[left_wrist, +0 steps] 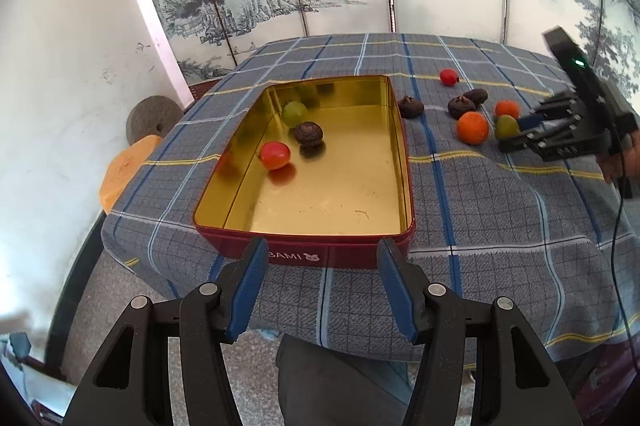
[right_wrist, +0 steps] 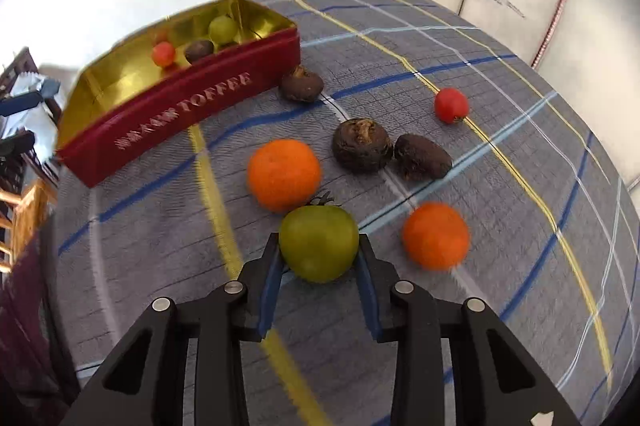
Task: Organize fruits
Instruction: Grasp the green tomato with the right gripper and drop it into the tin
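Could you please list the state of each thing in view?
Tin: open, holding three fruits.
Green fruit: gripped on the cloth.
Right gripper: shut on the green fruit.
Left gripper: open, empty.
Oranges: loose on the cloth.

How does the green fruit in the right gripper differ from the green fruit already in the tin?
The green fruit in the right gripper is clamped between the blue pads out on the checked cloth; the green one in the tin lies free in a far corner of the gold-lined tin. The gripped one sits beside an orange fruit; the tin one lies near a brown fruit. Both are round and green.
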`<action>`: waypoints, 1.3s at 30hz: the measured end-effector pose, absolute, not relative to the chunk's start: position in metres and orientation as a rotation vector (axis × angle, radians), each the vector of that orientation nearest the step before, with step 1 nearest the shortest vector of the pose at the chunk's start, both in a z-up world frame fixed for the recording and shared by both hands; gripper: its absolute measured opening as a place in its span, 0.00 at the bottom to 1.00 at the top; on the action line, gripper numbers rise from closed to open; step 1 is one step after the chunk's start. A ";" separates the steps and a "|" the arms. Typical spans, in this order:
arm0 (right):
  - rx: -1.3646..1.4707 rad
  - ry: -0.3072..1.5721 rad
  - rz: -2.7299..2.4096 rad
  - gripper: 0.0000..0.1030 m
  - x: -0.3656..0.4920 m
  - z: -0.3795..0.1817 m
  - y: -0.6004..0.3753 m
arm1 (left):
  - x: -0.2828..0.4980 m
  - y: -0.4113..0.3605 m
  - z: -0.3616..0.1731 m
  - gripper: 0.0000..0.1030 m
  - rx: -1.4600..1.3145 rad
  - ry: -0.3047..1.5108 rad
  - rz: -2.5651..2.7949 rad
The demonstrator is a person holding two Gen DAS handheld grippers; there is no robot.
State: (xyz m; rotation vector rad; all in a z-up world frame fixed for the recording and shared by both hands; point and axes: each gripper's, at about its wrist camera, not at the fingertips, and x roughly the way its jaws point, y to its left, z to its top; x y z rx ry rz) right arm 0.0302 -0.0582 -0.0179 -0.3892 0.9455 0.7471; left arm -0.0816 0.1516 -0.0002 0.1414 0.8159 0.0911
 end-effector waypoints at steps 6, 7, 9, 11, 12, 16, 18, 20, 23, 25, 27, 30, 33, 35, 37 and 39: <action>-0.099 0.827 0.875 0.31 -0.032 0.021 -0.069 | -0.092 0.161 0.008 0.56 0.084 0.786 0.095; -0.071 0.821 0.895 0.31 -0.039 0.025 -0.066 | -0.094 0.162 0.009 0.56 0.072 0.781 0.096; -0.035 0.802 0.941 0.31 -0.053 0.032 -0.051 | -0.098 0.164 0.009 0.56 0.055 0.776 0.095; -0.005 0.790 0.998 0.31 -0.058 0.038 -0.031 | -0.103 0.166 0.011 0.56 0.048 0.768 0.097; -0.001 0.784 1.019 0.31 -0.058 0.041 -0.021 | -0.105 0.167 0.011 0.56 0.050 0.765 0.100; -0.025 0.775 1.074 0.32 -0.048 0.048 0.023 | -0.117 0.173 0.015 0.56 0.064 0.740 0.124; -0.026 0.780 1.100 0.32 -0.041 0.049 0.042 | -0.123 0.179 0.015 0.57 0.061 0.734 0.140; -0.045 0.795 1.110 0.32 -0.034 0.047 0.063 | -0.127 0.188 0.014 0.57 0.049 0.735 0.150; -0.083 0.831 1.116 0.32 -0.022 0.039 0.088 | -0.131 0.199 0.010 0.57 0.036 0.748 0.175; -0.115 0.859 1.108 0.32 -0.015 0.032 0.102 | -0.133 0.206 0.007 0.57 0.021 0.754 0.185; -0.139 0.881 1.097 0.32 -0.009 0.026 0.112 | -0.135 0.212 0.005 0.57 0.005 0.759 0.192; -0.155 0.906 1.090 0.32 -0.002 0.019 0.126 | -0.136 0.216 0.003 0.57 -0.005 0.762 0.193; -0.176 0.930 1.079 0.32 0.003 0.014 0.139 | -0.137 0.218 0.002 0.57 -0.006 0.765 0.191; -0.195 0.945 1.067 0.32 0.006 0.010 0.147 | -0.137 0.218 -0.001 0.57 -0.004 0.772 0.192; -0.207 0.958 1.057 0.32 0.008 0.008 0.153 | -0.137 0.219 -0.003 0.57 -0.006 0.781 0.190; -0.208 0.970 1.051 0.33 0.011 0.005 0.159 | -0.137 0.221 -0.006 0.57 -0.011 0.789 0.189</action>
